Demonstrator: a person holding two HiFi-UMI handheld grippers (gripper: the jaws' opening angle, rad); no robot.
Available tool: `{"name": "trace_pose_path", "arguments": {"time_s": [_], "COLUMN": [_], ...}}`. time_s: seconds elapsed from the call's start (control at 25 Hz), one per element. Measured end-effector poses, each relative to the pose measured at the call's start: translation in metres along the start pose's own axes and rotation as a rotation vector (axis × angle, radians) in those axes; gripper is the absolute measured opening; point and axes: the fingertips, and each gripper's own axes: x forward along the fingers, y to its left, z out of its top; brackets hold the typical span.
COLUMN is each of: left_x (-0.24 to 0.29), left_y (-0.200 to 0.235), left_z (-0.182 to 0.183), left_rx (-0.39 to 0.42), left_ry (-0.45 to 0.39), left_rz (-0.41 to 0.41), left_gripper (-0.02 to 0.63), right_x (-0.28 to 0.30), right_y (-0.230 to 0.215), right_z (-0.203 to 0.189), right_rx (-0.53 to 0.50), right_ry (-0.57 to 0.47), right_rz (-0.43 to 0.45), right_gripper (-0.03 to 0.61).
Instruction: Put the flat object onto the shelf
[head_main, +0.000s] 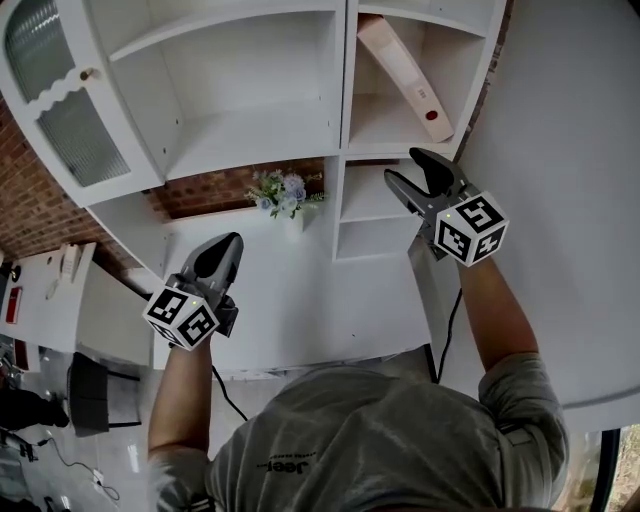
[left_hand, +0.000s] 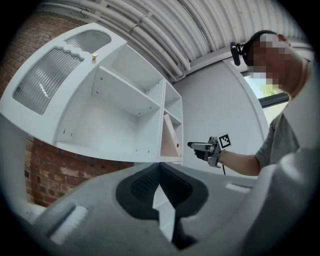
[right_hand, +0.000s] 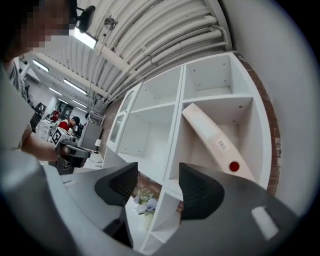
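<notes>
The flat object (head_main: 405, 75) is a long pale pink folder with a red dot near its lower end. It leans diagonally inside the upper right compartment of the white shelf unit (head_main: 344, 100), and the same folder (right_hand: 215, 142) shows in the right gripper view. My right gripper (head_main: 405, 165) hangs just below and in front of that compartment, open, with nothing between its jaws. My left gripper (head_main: 228, 240) is lower left over the white desk, shut and empty. The left gripper view shows the folder (left_hand: 169, 137) edge-on and the right gripper (left_hand: 192, 145) beside the shelf.
A small vase of pale flowers (head_main: 283, 195) stands on the white desk (head_main: 300, 300) against the brick wall. An open glass cabinet door (head_main: 60, 100) juts out at the upper left. Small cubbies (head_main: 375, 220) sit under the folder's compartment. A white wall runs on the right.
</notes>
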Motion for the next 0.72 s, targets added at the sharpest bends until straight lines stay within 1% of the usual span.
{"name": "trace_pose_path", "arguments": {"time_s": [0.2, 0.36, 0.44, 0.72], "left_x": [0.000, -0.005, -0.008, -0.024], "left_y": [-0.007, -0.007, -0.009, -0.013], "left_z": [-0.024, -0.047, -0.060, -0.103], "left_rx": [-0.006, -0.027, -0.036, -0.080], "left_ry": [0.030, 0.051, 0.068, 0.113], "left_rz": [0.000, 0.015, 0.021, 0.051], "left_gripper": [-0.002, -0.002, -0.002, -0.002], "right_x": [0.003, 0.006, 0.004, -0.007], "right_y": [0.048, 0.080, 0.092, 0.118], "right_z": [-0.048, -0.085, -0.104, -0.156], "right_rx": [0.107, 0.176, 0.204, 0.255], "right_ry": [0.027, 0.045, 0.060, 0.123], "right_rz": [0.114, 0.178, 0.196, 0.210], "right_gripper": [0.223, 0.186, 0.169, 0.123]}}
